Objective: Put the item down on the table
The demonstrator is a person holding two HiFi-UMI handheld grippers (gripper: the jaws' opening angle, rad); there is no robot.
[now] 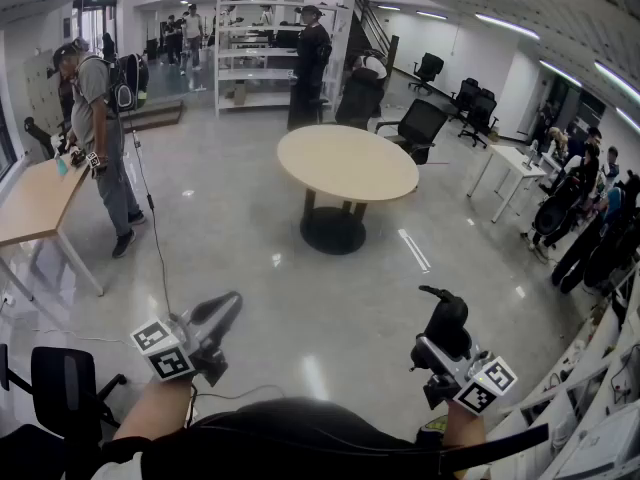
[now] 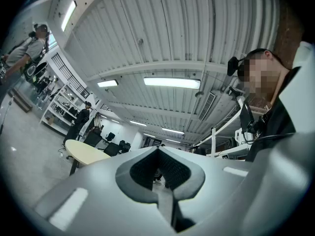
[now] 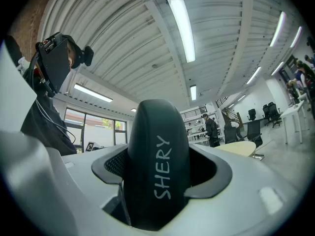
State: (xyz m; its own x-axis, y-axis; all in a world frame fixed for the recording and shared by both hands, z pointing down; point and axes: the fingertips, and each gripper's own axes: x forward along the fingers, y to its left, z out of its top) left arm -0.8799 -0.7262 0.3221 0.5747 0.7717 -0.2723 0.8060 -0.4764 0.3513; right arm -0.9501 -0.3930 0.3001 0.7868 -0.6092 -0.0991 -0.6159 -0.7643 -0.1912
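A glossy pale grey floor mirrors the long ceiling light strips. A round beige table on a black pedestal stands mid-room, with black swivel office chairs behind it and white open shelving by the far wall. A rectangular light-wood table on white legs stands at the left, white desks at the right. The ceiling is white ribbed panelling; a large window shows in the right gripper view
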